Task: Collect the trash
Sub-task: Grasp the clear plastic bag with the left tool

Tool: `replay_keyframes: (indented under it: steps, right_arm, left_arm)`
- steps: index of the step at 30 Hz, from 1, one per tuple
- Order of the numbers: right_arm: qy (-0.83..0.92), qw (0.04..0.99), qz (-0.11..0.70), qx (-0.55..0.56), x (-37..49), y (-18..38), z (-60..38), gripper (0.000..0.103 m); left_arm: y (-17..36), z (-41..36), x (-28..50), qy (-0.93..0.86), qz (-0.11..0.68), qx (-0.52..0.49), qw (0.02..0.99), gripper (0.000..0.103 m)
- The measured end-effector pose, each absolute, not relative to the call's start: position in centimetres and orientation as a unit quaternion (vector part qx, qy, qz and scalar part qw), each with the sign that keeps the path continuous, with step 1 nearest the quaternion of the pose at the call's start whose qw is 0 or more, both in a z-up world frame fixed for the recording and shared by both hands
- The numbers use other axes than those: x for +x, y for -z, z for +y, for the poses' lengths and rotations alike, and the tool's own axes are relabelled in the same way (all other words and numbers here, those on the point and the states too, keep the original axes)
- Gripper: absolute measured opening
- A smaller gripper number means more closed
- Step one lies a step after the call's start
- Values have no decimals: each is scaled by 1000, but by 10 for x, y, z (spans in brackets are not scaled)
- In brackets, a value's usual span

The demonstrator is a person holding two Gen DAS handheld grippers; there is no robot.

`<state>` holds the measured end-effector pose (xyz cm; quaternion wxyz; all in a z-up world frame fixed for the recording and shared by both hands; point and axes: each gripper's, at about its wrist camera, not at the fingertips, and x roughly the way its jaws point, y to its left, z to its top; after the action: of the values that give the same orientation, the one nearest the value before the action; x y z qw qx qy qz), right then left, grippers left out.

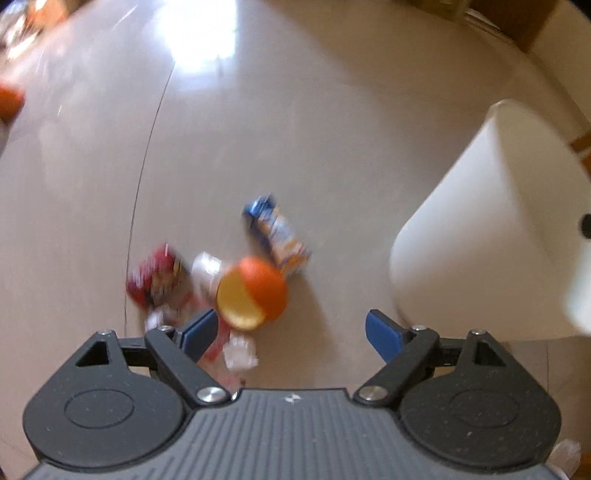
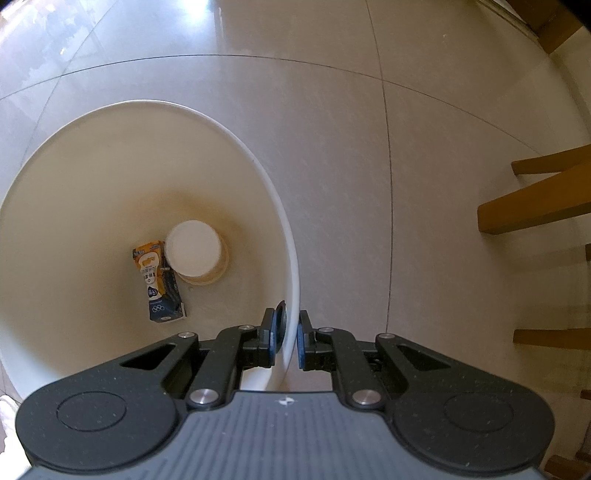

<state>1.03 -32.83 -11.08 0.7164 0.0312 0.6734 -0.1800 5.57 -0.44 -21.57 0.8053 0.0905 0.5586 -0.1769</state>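
Note:
A heap of trash lies on the pale tiled floor in the left wrist view: an orange half-shell with a yellow inside (image 1: 255, 293), a blue and orange drink carton (image 1: 277, 232), a red snack wrapper (image 1: 159, 280) and crumpled white paper (image 1: 240, 350). My left gripper (image 1: 291, 323) hangs open and wide just above and in front of it, nothing between its blue pads. The white trash bin (image 1: 480, 221) stands to the right. My right gripper (image 2: 290, 332) is shut on the bin's rim (image 2: 291, 258). Inside the bin lie a yellow and blue carton (image 2: 157, 280) and a white cup (image 2: 194, 253).
Wooden chair legs (image 2: 535, 210) stand to the right of the bin. Another orange object (image 1: 11, 101) lies at the far left edge of the floor. A brown piece of furniture (image 1: 517, 22) shows at the top right.

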Motion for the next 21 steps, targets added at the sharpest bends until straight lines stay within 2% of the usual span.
replay_keyframes:
  steps: [12, 21]
  right_arm:
    - [182, 714, 676, 12, 11, 116, -321, 14]
    - [177, 708, 683, -5, 15, 119, -317, 15]
  left_arm:
    - [319, 57, 31, 126, 610, 111, 775, 87]
    - [368, 60, 33, 164, 589, 247, 752, 87]
